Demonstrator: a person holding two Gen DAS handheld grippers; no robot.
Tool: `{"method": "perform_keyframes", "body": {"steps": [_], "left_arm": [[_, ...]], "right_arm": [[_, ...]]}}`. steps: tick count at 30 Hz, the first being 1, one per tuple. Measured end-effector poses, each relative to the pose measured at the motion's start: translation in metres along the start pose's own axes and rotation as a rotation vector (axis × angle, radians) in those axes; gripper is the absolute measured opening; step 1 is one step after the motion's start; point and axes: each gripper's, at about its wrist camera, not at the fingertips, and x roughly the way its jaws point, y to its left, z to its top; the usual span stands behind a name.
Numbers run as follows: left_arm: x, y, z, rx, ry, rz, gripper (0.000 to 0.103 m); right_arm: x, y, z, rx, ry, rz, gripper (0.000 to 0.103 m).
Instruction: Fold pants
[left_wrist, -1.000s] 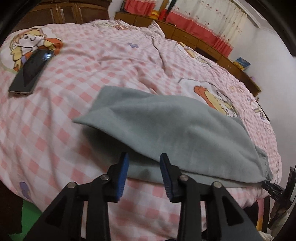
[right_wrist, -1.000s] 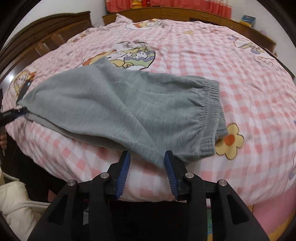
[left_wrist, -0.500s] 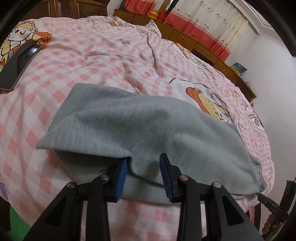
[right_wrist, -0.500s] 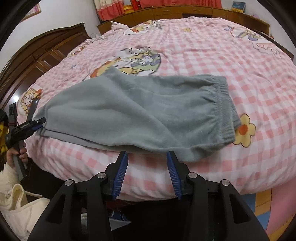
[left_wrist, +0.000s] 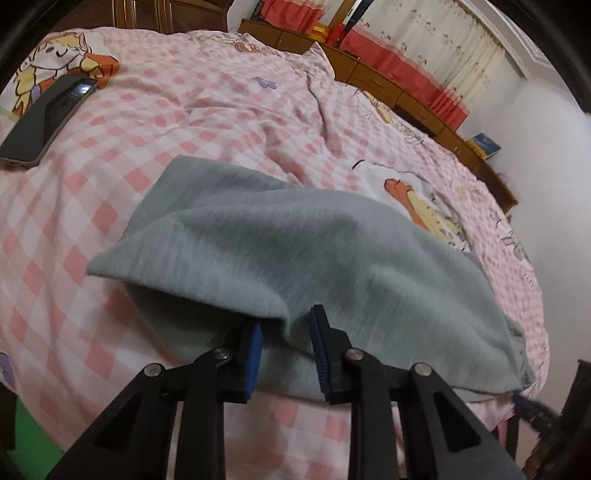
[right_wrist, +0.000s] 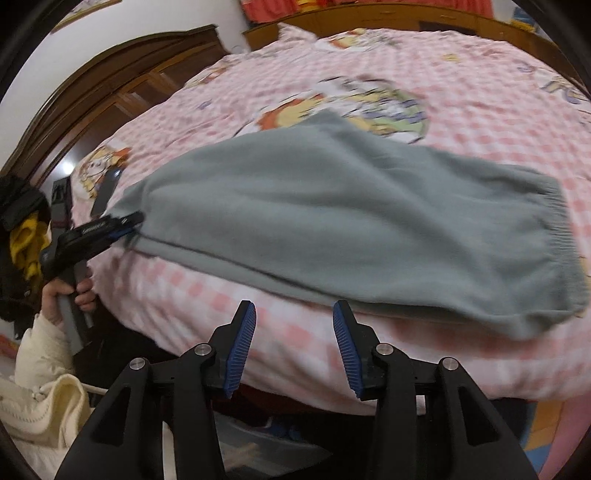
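Note:
Grey pants lie folded lengthwise across the pink checked bed, with the elastic waistband at the right of the right wrist view. My left gripper is at the leg end. Its jaws are closing with a loose fold of the grey cloth between the blue pads, which do not visibly pinch it. From the right wrist view, the left gripper shows side-on at the leg hem, held by a hand. My right gripper hangs open over the bed's near edge, just short of the pants, with nothing between its fingers.
A dark phone lies on the quilt beyond the leg end. Dark wooden furniture stands behind the bed, and low cabinets with red curtains line the far wall. A cream sleeve fills the lower left.
The left jaws have narrowed around a fold of the leg end. The right gripper has drawn back off the pants' near edge and slid left along the bed's side.

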Motion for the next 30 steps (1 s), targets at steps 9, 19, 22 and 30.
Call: {"method": "perform_keyframes", "body": {"steps": [9, 19, 22, 30], "left_arm": [[-0.020, 0.002, 0.003, -0.068, -0.034, -0.109, 0.002], [-0.067, -0.014, 0.007, 0.004, -0.083, -0.096, 0.002], [-0.063, -0.009, -0.001, 0.011, -0.054, -0.069, 0.002], [-0.044, 0.010, -0.011, -0.036, 0.007, -0.033, 0.002]], "right_arm": [[0.035, 0.026, -0.001, 0.032, 0.064, 0.086, 0.044], [0.038, 0.051, 0.007, -0.068, 0.036, 0.018, 0.044], [0.033, 0.049, 0.011, -0.069, 0.027, -0.003, 0.044], [0.039, 0.068, 0.028, -0.172, -0.002, -0.045, 0.044]]}}
